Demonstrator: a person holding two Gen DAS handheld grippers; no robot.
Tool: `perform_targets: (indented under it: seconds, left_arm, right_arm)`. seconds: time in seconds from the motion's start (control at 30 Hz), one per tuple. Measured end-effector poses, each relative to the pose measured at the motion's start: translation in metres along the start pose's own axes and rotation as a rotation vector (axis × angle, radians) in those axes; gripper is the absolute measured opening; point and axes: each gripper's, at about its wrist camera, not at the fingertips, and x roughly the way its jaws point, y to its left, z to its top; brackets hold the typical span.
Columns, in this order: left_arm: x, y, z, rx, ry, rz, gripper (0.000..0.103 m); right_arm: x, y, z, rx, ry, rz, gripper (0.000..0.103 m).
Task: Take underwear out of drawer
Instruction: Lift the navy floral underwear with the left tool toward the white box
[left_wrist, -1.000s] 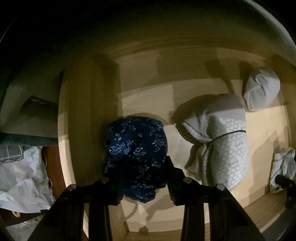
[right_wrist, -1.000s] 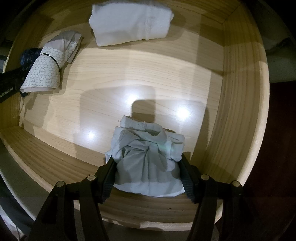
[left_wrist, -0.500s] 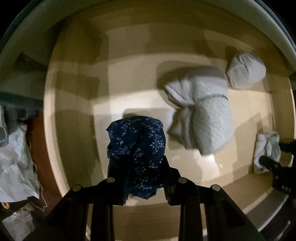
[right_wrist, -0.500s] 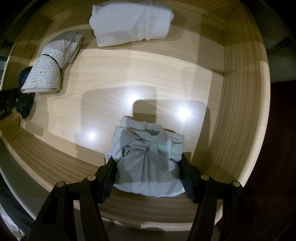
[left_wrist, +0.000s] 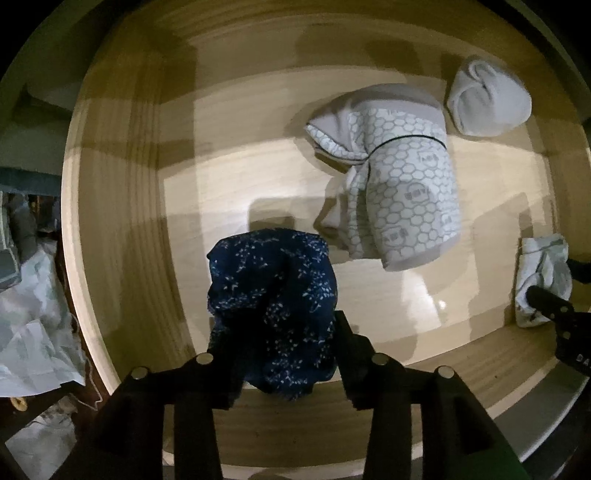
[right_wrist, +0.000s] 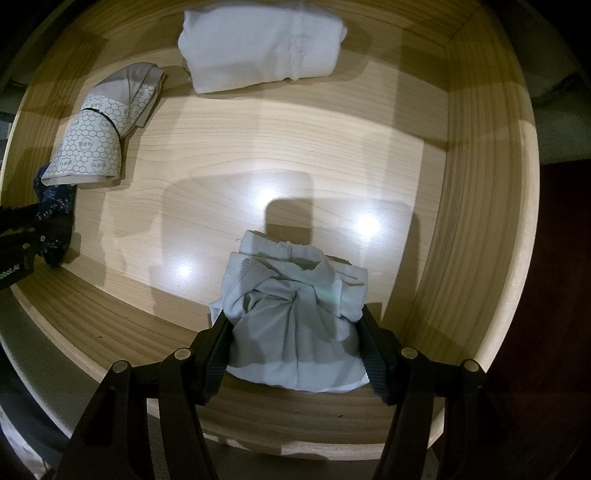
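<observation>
Left wrist view now looks straight down into the wooden drawer (left_wrist: 122, 229), where a second ago it showed the drawer's left wall and more of the crumpled paper (left_wrist: 33, 325) outside it. The left gripper (left_wrist: 284, 354) has the navy floral underwear (left_wrist: 273, 302) between its fingers, low in the centre of the frame. The jaws are opening: the gap is plainly wider than half a second ago, and the right finger (left_wrist: 347, 343) only just meets the edge of the cloth, so whether the bundle is gripped or already let go cannot be told. The honeycomb-print underwear (left_wrist: 402, 184) has shifted from right of centre to the upper right of the frame, with the white rolled garment (left_wrist: 487, 99) just beyond it at the top right. At the far right edge the pale grey underwear (left_wrist: 539, 280) shows with the dark tip of the other gripper over it.

Right wrist view is unchanged across all three moments. The right gripper (right_wrist: 295, 350) is clamped on the pale grey underwear (right_wrist: 295, 325), bunched between both pads at the lower centre, close to the drawer's (right_wrist: 480, 221) front wall. At the left edge the navy bundle (right_wrist: 55, 218) sits further into the frame than before.
</observation>
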Motion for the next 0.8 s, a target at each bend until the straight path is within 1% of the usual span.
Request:
perform_targets:
  seconds: [0.13, 0.17, 0.2, 0.23, 0.33, 0.4, 0.6, 0.8]
  left_arm:
    - [0.000, -0.005, -0.002, -0.005, -0.006, 0.012, 0.043]
    - [0.000, -0.006, -0.003, -0.008, -0.010, 0.012, 0.041]
    - [-0.001, -0.007, -0.003, -0.014, -0.014, 0.024, 0.034]
    - [0.005, 0.008, -0.001, -0.017, -0.016, 0.025, 0.031]
    - [0.002, 0.013, -0.003, -0.028, -0.027, 0.004, 0.024]
    - [-0.002, 0.016, -0.005, -0.032, -0.038, 0.001, 0.021]
    - [-0.018, 0.013, -0.015, -0.017, -0.076, -0.005, 0.020]
    - [-0.049, 0.018, -0.024, -0.007, -0.154, -0.023, 0.020]
  right_arm:
    - [0.000, 0.000, 0.000, -0.002, 0.000, 0.000, 0.060]
    - [0.000, 0.000, 0.000, -0.002, 0.000, 0.000, 0.060]
    - [0.000, 0.000, 0.000, -0.002, 0.000, -0.001, 0.060]
    - [0.000, 0.000, 0.000, -0.001, 0.000, 0.000, 0.060]
    - [0.000, 0.000, 0.000, -0.001, 0.001, 0.000, 0.060]
    - [0.000, 0.000, 0.000, -0.001, 0.001, 0.000, 0.060]
    - [-0.001, 0.000, 0.001, -0.001, 0.002, -0.001, 0.060]
    - [-0.001, 0.000, 0.001, 0.000, 0.002, -0.001, 0.060]
